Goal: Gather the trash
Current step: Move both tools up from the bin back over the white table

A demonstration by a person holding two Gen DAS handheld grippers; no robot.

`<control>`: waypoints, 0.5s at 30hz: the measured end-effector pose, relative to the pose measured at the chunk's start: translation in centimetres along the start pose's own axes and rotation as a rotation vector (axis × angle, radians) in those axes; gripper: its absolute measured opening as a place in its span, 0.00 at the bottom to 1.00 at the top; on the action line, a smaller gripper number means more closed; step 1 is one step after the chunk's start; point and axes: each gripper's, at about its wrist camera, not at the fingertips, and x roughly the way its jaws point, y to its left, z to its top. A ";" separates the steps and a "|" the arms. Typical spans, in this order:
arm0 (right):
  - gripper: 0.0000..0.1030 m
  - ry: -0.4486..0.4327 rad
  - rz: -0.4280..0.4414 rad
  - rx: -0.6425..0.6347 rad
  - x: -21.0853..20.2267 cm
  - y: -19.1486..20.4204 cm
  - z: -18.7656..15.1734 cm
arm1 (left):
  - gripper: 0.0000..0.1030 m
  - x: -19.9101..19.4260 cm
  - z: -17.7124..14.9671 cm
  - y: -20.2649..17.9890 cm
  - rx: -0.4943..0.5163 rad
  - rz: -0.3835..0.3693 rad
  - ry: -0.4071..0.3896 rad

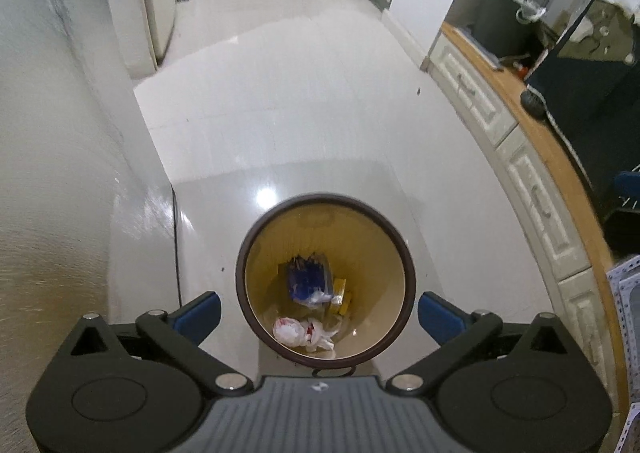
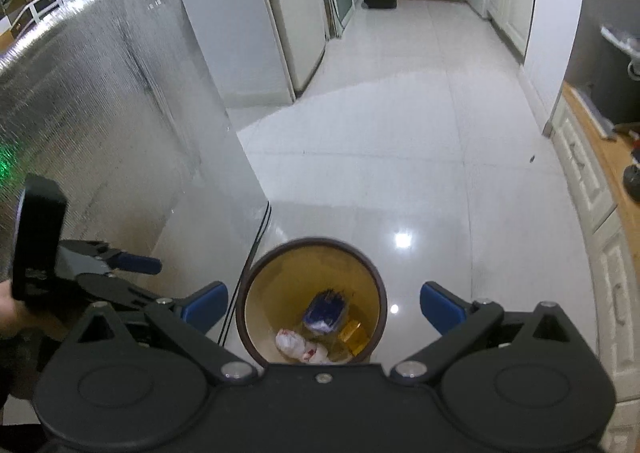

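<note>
- Left wrist view: the left gripper [image 1: 319,311] points steeply down at the floor, its two blue pads spread wide at 8 and 4 o'clock of the bin's mouth, with nothing gripped between them.
- The trash bin [image 1: 256,253] stands upright on the glossy white tiled floor [image 1: 304,101], at 6 o'clock in this view and just above the gripper body. It is round, with a dark brown rim and a yellowish inside wall.
- Inside it I count four pieces of trash: one blue wrapper [image 1: 306,279] toward 12 o'clock of the bin's bottom, one yellow packet [image 1: 343,295] at about 3 o'clock, one white crumpled wrapper with red print [image 1: 298,333] at 6 o'clock, and a clear bit beside that which is too blurred to name.
- A silver foil-faced panel [image 1: 52,157] fills the 9 o'clock side; a white cabinet run under a wooden countertop [image 1: 556,157] curves down the 3 o'clock side.
- Right wrist view: the right gripper [image 2: 324,307] also tilts downward over the bin [image 2: 380,289], its two blue pads wide apart and empty.
- The bin sits at 6 o'clock, partly cut off by the gripper body; the same blue wrapper [image 2: 326,311], yellow packet [image 2: 354,335] and white wrapper [image 2: 296,343] lie in it.
- At 9 o'clock the left gripper [image 2: 136,263] shows side-on, held by a hand [image 2: 12,313] at the frame's edge; only one blue pad is plain here.
</note>
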 end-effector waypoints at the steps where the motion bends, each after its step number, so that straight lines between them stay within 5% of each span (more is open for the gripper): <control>1: 1.00 -0.012 -0.001 -0.001 -0.6 0.1 0.1 | 1.00 -0.9 0.0 -0.2 0.001 0.008 -0.013; 15: 1.00 -0.153 -0.051 -0.041 -9.7 1.6 0.9 | 1.00 -13.7 1.1 -3.1 0.031 0.100 -0.214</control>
